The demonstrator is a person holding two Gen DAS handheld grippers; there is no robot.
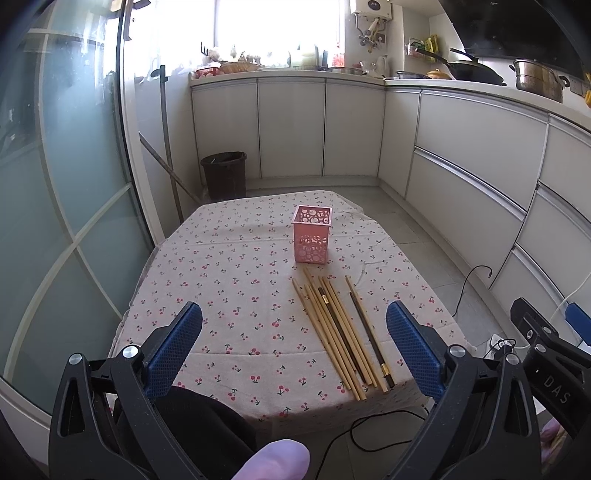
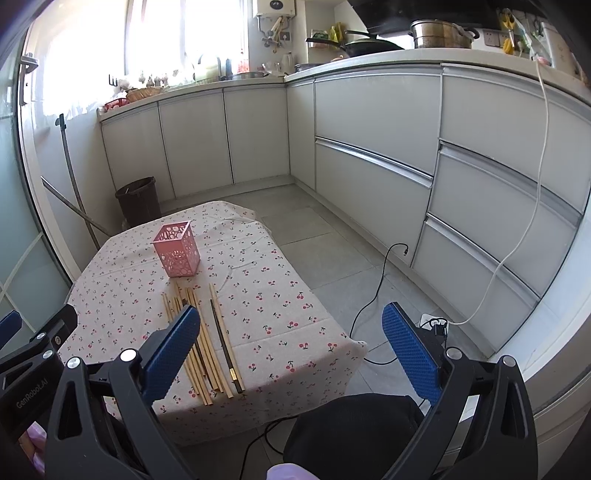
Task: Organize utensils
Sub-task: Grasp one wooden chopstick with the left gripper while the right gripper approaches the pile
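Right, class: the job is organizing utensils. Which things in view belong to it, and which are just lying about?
Part of the job:
chopsticks, loose on the tablecloth
pink holder, upright beyond them
left gripper and right gripper, both open

Just lying about:
brown bin
black cable
wok
steel pot
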